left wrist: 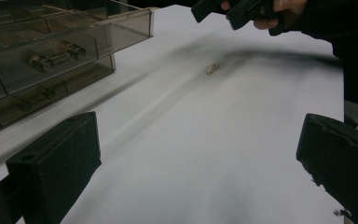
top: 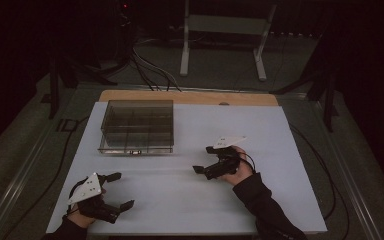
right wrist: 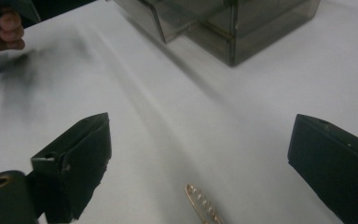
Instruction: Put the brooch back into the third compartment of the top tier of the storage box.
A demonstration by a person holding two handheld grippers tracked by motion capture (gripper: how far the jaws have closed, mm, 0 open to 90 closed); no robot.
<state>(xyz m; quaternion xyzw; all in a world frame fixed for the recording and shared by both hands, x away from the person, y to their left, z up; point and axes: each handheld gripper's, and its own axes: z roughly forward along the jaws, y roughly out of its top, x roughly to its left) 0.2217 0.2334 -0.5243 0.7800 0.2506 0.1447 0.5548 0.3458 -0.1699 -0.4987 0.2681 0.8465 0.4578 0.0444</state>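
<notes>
A small brass-coloured metal strip (right wrist: 204, 205) with a row of holes lies flat on the white table top (right wrist: 177, 107). My right gripper (right wrist: 205, 158) stands open over it; the strip lies between the two black jaws and touches neither. The same strip (left wrist: 212, 68) lies mid-table below my right gripper (left wrist: 233, 9). At the near left of the table my left gripper (top: 121, 190) is open and holds nothing. My right gripper (top: 203, 159) sits right of centre, pointing left. A smoky see-through compartment box (top: 137, 125) stands at the far left.
The box (left wrist: 65, 51) has several compartments, and small metal parts (left wrist: 51, 57) lie in some. A wooden edge (top: 190, 97) borders the table's far side. Cables and a white stand (top: 225, 30) are on the floor beyond. The person's left hand (right wrist: 7, 28) is at the top left.
</notes>
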